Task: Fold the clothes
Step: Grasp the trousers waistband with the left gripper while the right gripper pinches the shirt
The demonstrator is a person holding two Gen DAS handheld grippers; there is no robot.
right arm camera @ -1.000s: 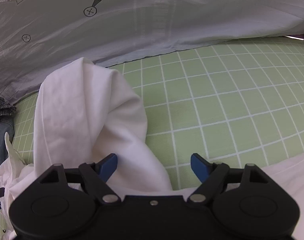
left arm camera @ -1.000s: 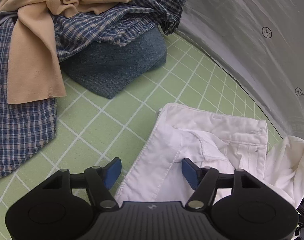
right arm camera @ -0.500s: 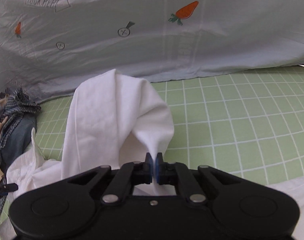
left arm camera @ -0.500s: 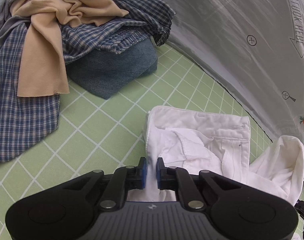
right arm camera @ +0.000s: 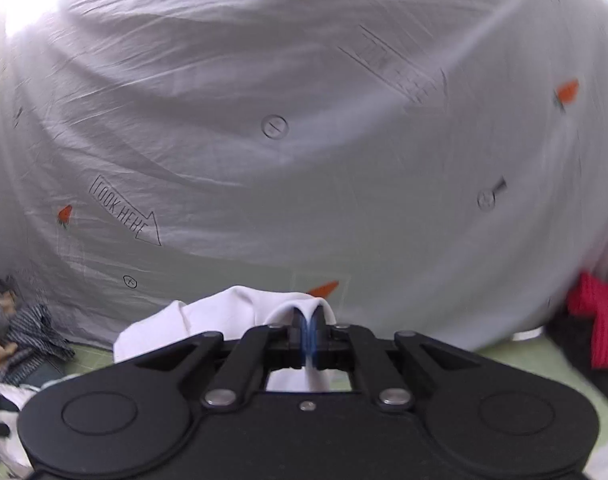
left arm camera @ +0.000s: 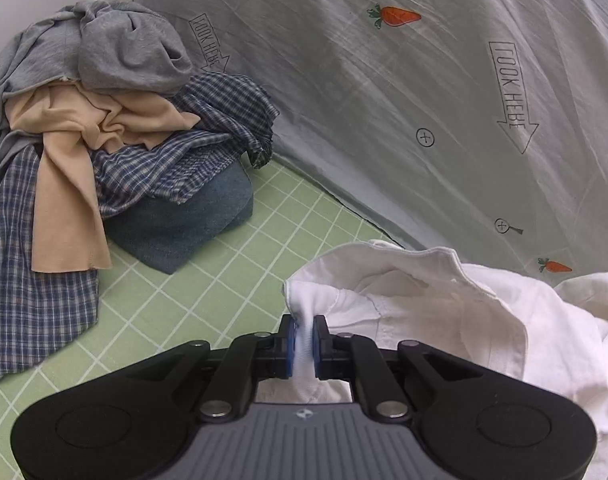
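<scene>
Lift-off step: left gripper [left arm camera: 303,339] clamped on white garment [left arm camera: 416,292] waistband edge, right gripper [right arm camera: 309,338] pinching another fold of it; cloth bunches just ahead of both. Next, probably spread it taut over green mat [left arm camera: 192,304].
</scene>
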